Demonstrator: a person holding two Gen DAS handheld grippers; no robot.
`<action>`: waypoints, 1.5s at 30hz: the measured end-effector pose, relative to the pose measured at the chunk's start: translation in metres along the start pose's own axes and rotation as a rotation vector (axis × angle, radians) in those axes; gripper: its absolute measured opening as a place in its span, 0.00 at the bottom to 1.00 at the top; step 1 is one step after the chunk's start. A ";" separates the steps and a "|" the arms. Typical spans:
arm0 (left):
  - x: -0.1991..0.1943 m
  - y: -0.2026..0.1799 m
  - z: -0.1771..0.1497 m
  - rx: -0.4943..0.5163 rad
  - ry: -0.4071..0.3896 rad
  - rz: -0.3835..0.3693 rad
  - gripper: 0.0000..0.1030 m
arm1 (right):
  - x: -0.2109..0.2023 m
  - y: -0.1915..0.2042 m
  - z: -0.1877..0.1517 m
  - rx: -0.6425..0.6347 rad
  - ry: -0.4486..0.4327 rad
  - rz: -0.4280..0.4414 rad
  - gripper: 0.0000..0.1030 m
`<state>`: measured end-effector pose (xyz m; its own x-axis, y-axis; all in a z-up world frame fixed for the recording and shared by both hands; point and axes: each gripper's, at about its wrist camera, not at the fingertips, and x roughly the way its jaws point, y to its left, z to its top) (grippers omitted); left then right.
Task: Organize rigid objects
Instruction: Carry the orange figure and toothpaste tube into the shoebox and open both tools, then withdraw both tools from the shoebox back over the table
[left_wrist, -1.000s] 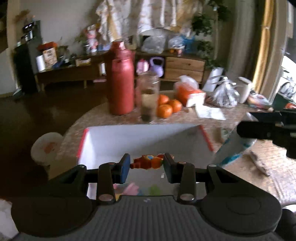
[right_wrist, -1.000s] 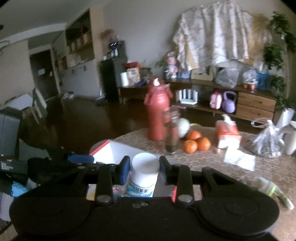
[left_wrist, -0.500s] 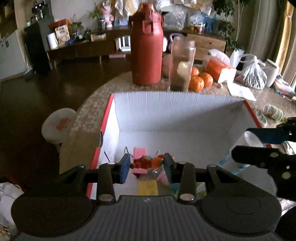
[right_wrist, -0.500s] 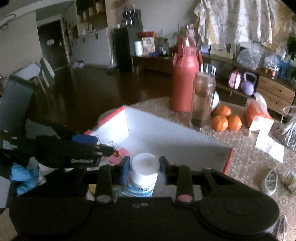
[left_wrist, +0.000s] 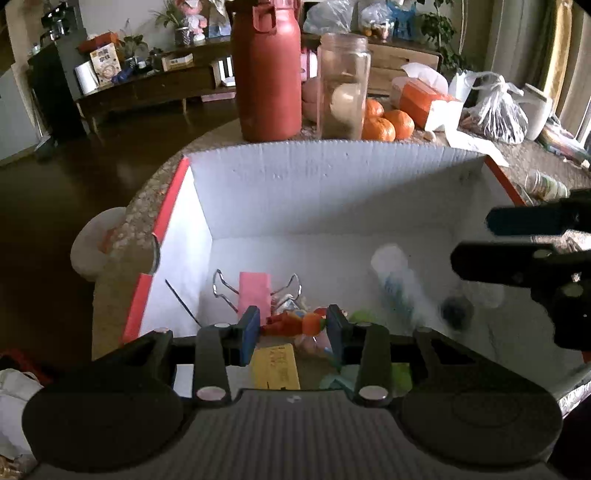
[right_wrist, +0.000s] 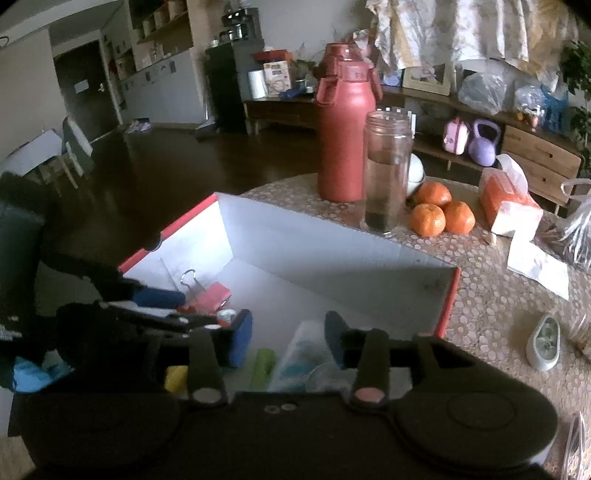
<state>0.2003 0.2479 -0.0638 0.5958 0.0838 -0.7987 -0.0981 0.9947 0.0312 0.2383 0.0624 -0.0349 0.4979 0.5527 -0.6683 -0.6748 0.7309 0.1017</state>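
Note:
A white box with red edges (left_wrist: 332, 192) sits on the round table. My left gripper (left_wrist: 291, 325) is shut on a small orange and red toy figure (left_wrist: 291, 322) and holds it over the box's near side. My right gripper (right_wrist: 288, 334) is open over the box; it also shows at the right in the left wrist view (left_wrist: 517, 240). A white bottle with a blue label (left_wrist: 397, 284) appears blurred inside the box, free of the fingers, and shows below my right gripper (right_wrist: 303, 354). A pink binder clip (left_wrist: 254, 291) and a yellow card (left_wrist: 275, 365) lie in the box.
Behind the box stand a red flask (left_wrist: 267, 70), a glass jar (left_wrist: 343, 86), oranges (left_wrist: 384, 122) and an orange tissue pack (left_wrist: 428, 99). A plastic bag (left_wrist: 495, 110) and a small cup (right_wrist: 543, 341) lie to the right on the table.
Both grippers have moved forward and down over the box. My right gripper has opened and let go of the white bottle, which drops into the box. The left still holds the toy.

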 end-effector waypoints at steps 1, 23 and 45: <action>0.002 -0.001 -0.001 0.000 0.005 -0.002 0.37 | -0.002 -0.001 -0.001 0.005 -0.004 0.001 0.52; -0.035 -0.023 -0.011 0.001 -0.071 -0.010 0.67 | -0.064 -0.003 -0.022 0.087 -0.062 0.000 0.82; -0.151 -0.057 -0.036 0.003 -0.283 -0.088 0.83 | -0.168 0.004 -0.044 0.180 -0.254 -0.024 1.00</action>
<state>0.0872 0.1765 0.0340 0.8008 0.0103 -0.5988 -0.0343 0.9990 -0.0287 0.1277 -0.0450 0.0455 0.6479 0.6001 -0.4691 -0.5653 0.7916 0.2319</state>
